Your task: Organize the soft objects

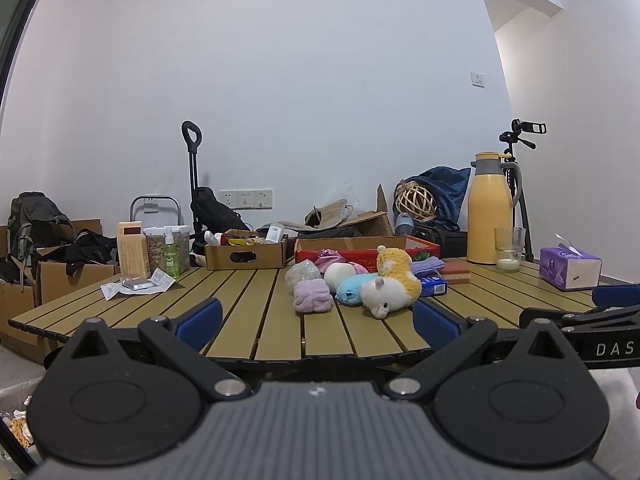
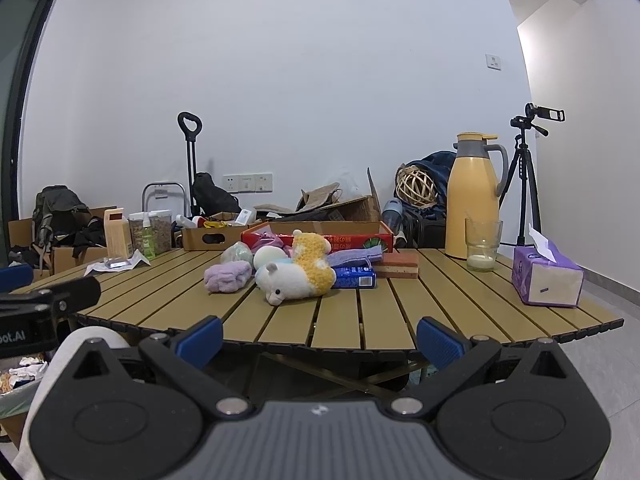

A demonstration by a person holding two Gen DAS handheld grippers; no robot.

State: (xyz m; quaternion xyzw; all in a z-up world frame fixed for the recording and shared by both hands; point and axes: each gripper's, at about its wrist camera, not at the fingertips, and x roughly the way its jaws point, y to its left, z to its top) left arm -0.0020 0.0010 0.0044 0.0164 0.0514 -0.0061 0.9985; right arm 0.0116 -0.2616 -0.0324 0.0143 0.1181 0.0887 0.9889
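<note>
Indoors, slatted table, soft toys clustered, white wall behind.

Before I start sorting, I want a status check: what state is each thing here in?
Left tongs: open, empty.
Right tongs: open, empty.
Alpaca plush: lying on its side.
Yellow thermos: upright, lid closed.
Glass: upright.
Tissue box: open, tissue sticking out.
Red box: open-topped.

Slatted table, plush toys, tissue box
</note>
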